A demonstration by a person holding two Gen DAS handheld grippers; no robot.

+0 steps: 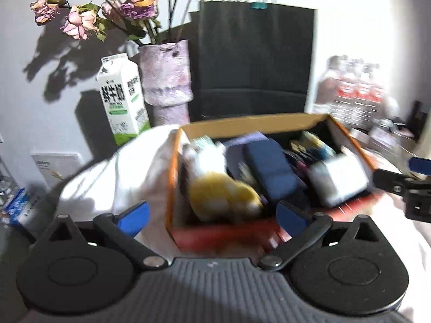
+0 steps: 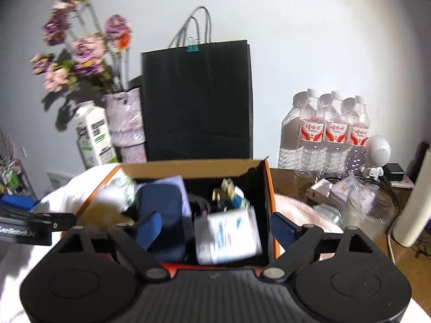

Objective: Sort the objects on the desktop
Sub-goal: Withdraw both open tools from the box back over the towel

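An orange cardboard box [image 1: 242, 123] [image 2: 188, 165] stands on white cloth, full of items: a dark blue case [image 1: 272, 172] [image 2: 161, 202], a yellow item [image 1: 221, 196], a white packet [image 1: 339, 180] [image 2: 227, 237] and small dark bits. My left gripper [image 1: 212, 216] is open and empty, just before the box's near left corner. My right gripper [image 2: 215, 226] is open and empty, its fingers straddling the box's near right part. The views are blurred.
Behind the box stand a black paper bag [image 1: 256, 53] [image 2: 198, 102], a vase of dried roses [image 1: 167, 80] [image 2: 126, 123] and a milk carton [image 1: 122, 98] [image 2: 94, 137]. Water bottles [image 2: 334, 132], a white speaker [image 2: 377, 150] and clutter sit at right on the wooden desk [image 2: 291, 185].
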